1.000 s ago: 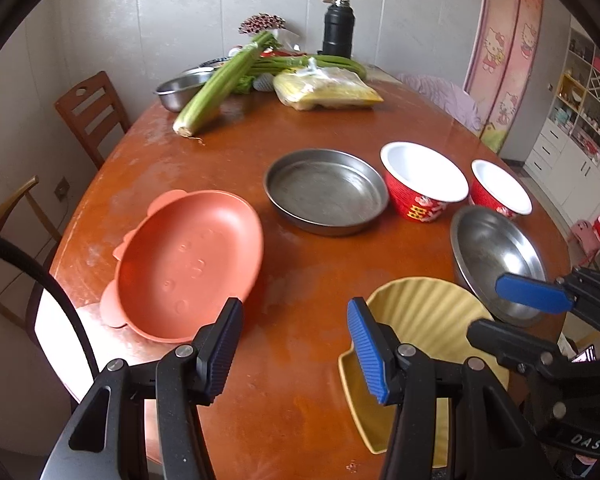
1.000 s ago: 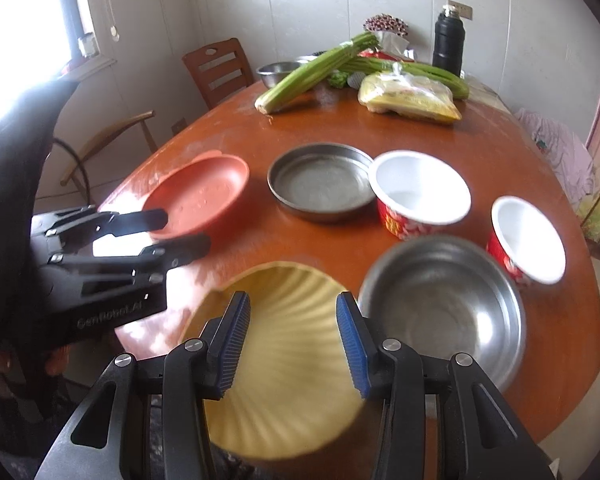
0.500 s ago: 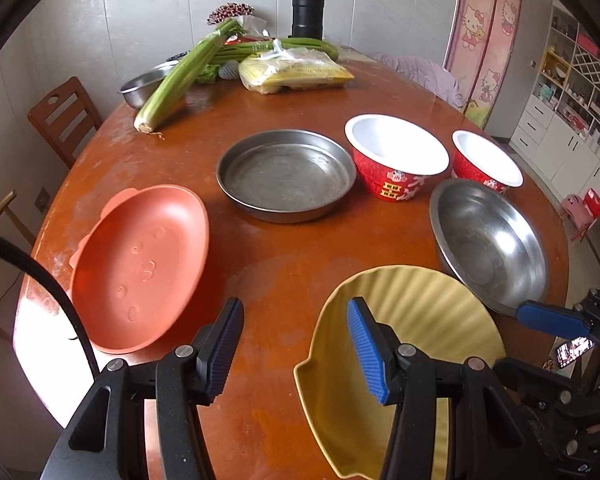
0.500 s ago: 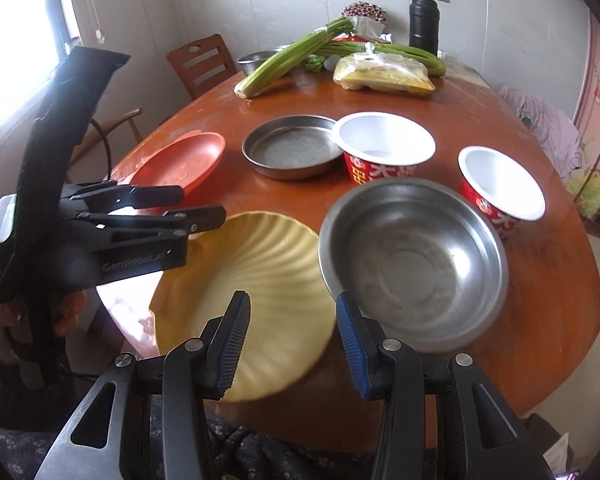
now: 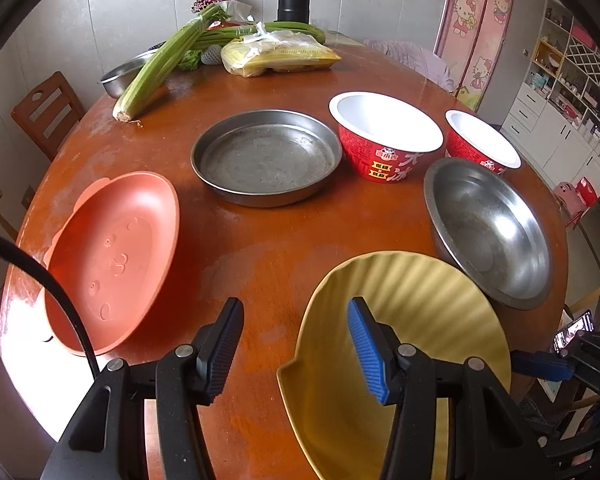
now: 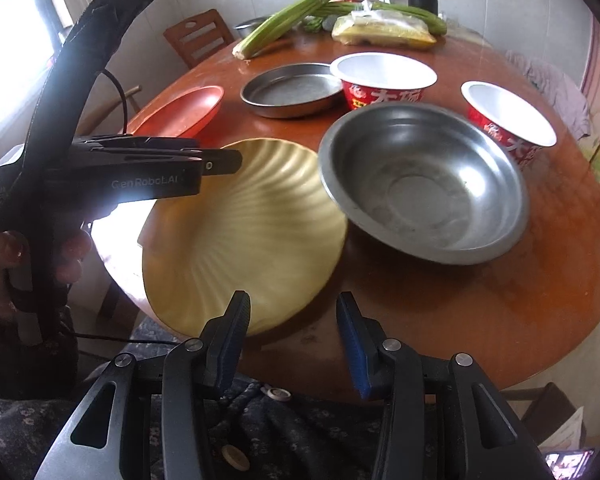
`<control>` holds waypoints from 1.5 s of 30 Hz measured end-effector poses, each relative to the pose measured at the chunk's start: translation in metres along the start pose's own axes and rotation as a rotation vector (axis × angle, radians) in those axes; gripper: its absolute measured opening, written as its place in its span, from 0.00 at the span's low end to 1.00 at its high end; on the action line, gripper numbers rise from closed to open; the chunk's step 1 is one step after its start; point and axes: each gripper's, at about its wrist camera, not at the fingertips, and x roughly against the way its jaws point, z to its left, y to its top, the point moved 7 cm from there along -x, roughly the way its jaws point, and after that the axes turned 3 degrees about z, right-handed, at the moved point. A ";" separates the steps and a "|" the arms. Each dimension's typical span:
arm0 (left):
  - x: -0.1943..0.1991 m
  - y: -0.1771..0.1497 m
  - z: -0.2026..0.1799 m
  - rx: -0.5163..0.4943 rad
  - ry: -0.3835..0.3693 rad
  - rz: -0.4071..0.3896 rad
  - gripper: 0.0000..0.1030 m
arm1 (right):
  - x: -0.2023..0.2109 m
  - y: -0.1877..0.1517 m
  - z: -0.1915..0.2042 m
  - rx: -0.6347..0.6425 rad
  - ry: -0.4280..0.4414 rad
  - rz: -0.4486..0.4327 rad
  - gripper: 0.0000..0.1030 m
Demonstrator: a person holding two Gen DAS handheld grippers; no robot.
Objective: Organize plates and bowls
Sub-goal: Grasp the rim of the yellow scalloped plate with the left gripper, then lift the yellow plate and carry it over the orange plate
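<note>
Both hand-held grippers, left [image 5: 296,344] and right [image 6: 292,340], are open and hold nothing. The yellow plate [image 6: 240,236] sits at the tabletop [image 5: 260,256] edge, beside the steel bowl [image 6: 420,180]. Pinch its rim gently and lift it flat.

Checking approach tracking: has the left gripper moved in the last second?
Yes. In the right wrist view, the left gripper tips were beside the orange plate; now they overlap the yellow plate's far rim.

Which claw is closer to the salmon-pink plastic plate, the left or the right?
Left. The left claw hangs beside the salmon-pink plastic plate, just to its right. The right claw is over the yellow ridged plate's near edge, farther away.
</note>
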 end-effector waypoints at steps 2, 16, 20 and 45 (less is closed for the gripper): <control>-0.001 -0.001 -0.001 -0.002 -0.005 0.003 0.52 | -0.001 0.001 0.002 -0.002 0.008 0.005 0.45; -0.004 -0.013 0.008 0.028 -0.040 0.022 0.39 | -0.020 0.016 0.023 0.019 0.064 0.054 0.45; -0.003 -0.017 0.014 0.045 -0.038 0.023 0.36 | -0.024 0.021 0.027 0.037 0.060 0.060 0.45; 0.042 -0.002 0.087 0.176 0.064 -0.069 0.36 | -0.034 0.093 0.081 0.199 0.087 0.016 0.45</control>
